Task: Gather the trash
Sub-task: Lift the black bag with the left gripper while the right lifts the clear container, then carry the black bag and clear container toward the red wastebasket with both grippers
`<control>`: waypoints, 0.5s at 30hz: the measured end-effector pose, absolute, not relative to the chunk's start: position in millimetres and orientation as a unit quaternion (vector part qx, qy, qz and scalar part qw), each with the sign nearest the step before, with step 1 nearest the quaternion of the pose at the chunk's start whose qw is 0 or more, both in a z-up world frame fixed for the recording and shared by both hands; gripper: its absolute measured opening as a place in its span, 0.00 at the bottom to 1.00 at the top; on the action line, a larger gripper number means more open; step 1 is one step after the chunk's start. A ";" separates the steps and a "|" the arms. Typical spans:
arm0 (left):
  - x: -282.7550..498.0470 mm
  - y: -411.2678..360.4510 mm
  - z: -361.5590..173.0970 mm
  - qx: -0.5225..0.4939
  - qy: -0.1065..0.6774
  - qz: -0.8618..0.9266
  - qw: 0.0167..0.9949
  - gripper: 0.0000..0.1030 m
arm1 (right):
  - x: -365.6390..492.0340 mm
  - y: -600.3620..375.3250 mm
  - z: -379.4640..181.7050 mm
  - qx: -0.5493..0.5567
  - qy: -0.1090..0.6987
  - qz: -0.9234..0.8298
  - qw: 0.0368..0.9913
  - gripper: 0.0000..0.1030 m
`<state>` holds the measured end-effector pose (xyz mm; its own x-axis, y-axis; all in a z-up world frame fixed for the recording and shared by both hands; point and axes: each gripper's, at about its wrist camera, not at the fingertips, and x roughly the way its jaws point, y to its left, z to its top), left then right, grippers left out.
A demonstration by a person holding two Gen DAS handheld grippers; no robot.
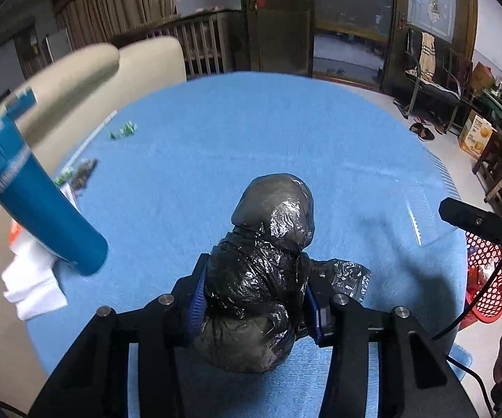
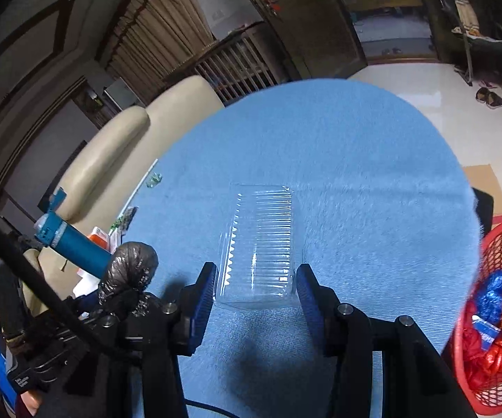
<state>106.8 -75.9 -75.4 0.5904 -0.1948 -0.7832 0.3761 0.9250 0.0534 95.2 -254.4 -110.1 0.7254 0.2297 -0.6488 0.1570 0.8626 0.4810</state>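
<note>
My left gripper (image 1: 252,292) is shut on a crumpled black plastic bag (image 1: 265,264), held just above the blue table (image 1: 251,132). The bag also shows in the right wrist view (image 2: 129,271). My right gripper (image 2: 256,278) is open, with its fingers on either side of the near end of a clear ribbed plastic tray (image 2: 261,240) that lies on the table (image 2: 355,160). The tray also shows faintly in the left wrist view (image 1: 425,209). A red mesh basket (image 2: 494,313) with red and blue wrappers stands off the table's right edge.
A blue bottle (image 1: 38,202) lies tilted at the table's left edge over white paper (image 1: 31,282). Small green wrappers (image 1: 124,130) and a dark scrap (image 1: 84,172) lie on the left side. A cream sofa (image 2: 118,146) is behind the table. The red basket (image 1: 487,278) is low right.
</note>
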 end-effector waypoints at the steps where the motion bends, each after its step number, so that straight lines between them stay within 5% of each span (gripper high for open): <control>1: 102.6 -78.0 -69.6 0.111 0.416 -0.161 0.888 0.47 | 91.4 -255.3 -106.2 0.258 0.366 0.019 0.894 0.49; 15: 71.1 -97.2 -26.7 0.137 0.352 -0.171 0.910 0.47 | 48.6 -264.5 -71.7 0.234 0.332 0.016 0.914 0.49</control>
